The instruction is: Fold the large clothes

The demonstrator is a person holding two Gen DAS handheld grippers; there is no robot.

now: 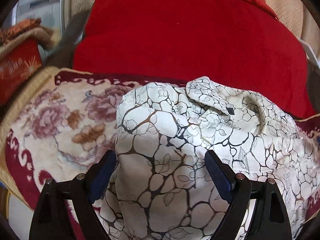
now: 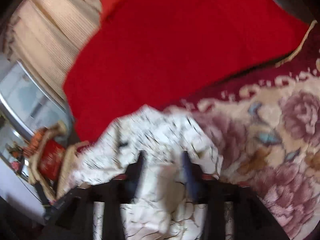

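white patterned shirt (image 1: 180, 140) lies bunched on the floral blanket (image 1: 60, 124), below the red cloth (image 1: 180, 40); left gripper (image 1: 160, 172) and right gripper (image 2: 163, 160) both released, straddling fabric — still the gathering step; next, pinch an edge and spread it flat.

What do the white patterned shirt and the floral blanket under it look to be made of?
Shirt: thin woven cloth, probably cotton or a blend, matte; it creases sharply and its collar holds shape. Floral blanket: thick plush fleece, likely synthetic; fuzzy nap and soft-edged flower print. Neither can be confirmed by sight.
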